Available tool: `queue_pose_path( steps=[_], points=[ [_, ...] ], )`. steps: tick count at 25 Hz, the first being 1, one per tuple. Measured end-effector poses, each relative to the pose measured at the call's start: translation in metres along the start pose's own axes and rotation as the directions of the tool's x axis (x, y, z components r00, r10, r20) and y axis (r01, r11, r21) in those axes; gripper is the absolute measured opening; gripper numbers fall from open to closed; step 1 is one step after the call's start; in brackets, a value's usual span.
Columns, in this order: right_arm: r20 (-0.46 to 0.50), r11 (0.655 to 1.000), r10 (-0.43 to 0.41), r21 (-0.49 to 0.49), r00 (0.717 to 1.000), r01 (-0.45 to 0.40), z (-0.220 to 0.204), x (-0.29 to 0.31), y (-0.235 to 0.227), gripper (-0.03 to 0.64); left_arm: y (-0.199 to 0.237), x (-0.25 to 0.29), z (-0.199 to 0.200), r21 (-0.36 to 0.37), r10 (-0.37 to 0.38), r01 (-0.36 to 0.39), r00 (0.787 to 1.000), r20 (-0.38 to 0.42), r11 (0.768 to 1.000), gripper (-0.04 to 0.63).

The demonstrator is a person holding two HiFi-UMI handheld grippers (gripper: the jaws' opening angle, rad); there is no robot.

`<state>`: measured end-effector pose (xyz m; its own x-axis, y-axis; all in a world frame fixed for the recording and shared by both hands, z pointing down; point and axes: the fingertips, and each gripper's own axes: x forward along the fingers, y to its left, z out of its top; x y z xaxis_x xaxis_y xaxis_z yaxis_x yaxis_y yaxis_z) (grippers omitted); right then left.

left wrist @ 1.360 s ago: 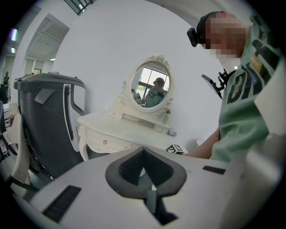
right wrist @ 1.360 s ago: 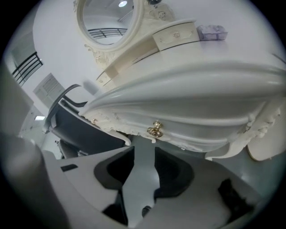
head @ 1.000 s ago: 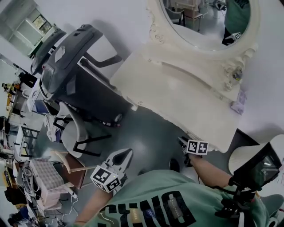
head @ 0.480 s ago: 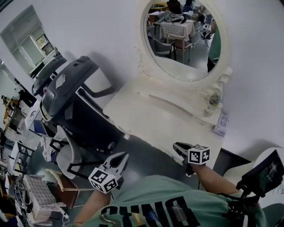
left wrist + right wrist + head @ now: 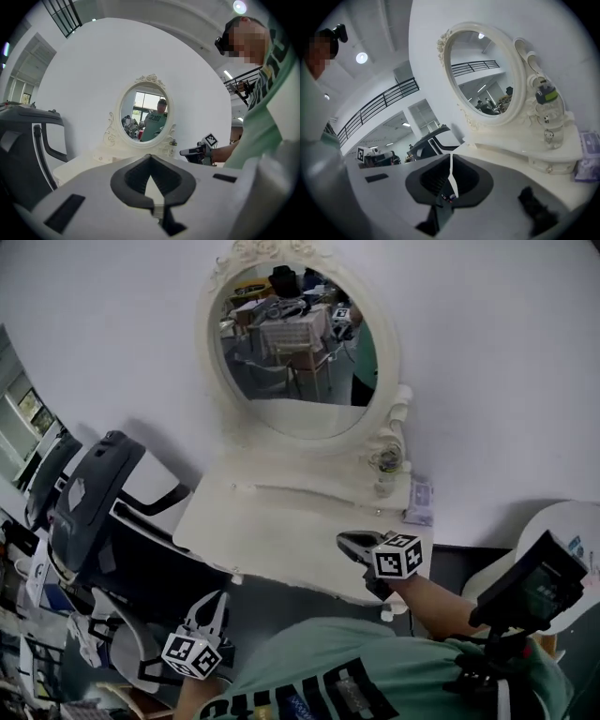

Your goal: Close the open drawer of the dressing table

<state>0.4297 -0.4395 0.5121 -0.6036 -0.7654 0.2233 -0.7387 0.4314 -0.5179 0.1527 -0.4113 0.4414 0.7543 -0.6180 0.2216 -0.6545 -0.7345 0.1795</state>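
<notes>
The right gripper (image 5: pixel 451 158) has just been closing. Its jaws stand all but together with only a thin slit of light between them, and nothing is in that slit. The left gripper (image 5: pixel 150 156) has its fingertips meeting, with a narrow wedge-shaped gap behind them that holds nothing. In the head view the right gripper hangs over the front right corner of the dressing table (image 5: pixel 281 532), pointing across the top towards the left, with a bare forearm (image 5: pixel 441 604) running back from it. The left gripper is off the table, out in front of its front left corner and above the floor. It is just beside a black machine (image 5: pixel 94 512) that stands at the table's left end. The cream dressing table stands against a white wall (image 5: pixel 487 381), and an oval mirror (image 5: pixel 300 362) rises from its back edge. A clear bottle (image 5: pixel 386 462) sits at the back right by the mirror's post, and a pale packet (image 5: pixel 419 501) lies beside it at the back right corner. The drawer lies below the front edge, where no view shows its face, so I cannot tell whether it is open or shut. The person's green shirt (image 5: pixel 319 673) fills the lower edge of the head view.
</notes>
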Motion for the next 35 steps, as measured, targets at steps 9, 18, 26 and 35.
queue_pose_path(
  steps=[9, 18, 26, 35],
  points=[
    [0.144, 0.991, -0.118, -0.040, 0.982, 0.125, 0.054, 0.032, -0.012, 0.012, 0.101, 0.077, 0.020, 0.000, -0.182, 0.182, 0.983, 0.006, 0.983, -0.002],
    [0.317, 0.923, -0.383, 0.098, 0.868, 0.372, 0.105, 0.055, -0.016, 0.011, 0.181, 0.167, 0.095, 0.094, -0.446, 0.445, 0.895, -0.013, 0.891, -0.002],
    [0.312, 0.901, -0.416, 0.013, 0.854, 0.434, 0.128, 0.018, -0.020, 0.011, 0.148, 0.217, 0.100, 0.093, -0.494, 0.490, 0.869, 0.020, 0.867, -0.002],
    [0.301, 0.873, -0.452, -0.043, 0.839, 0.486, 0.133, -0.057, -0.048, 0.011, 0.059, 0.257, 0.091, 0.057, -0.547, 0.545, 0.837, 0.024, 0.836, -0.002]
  ],
)
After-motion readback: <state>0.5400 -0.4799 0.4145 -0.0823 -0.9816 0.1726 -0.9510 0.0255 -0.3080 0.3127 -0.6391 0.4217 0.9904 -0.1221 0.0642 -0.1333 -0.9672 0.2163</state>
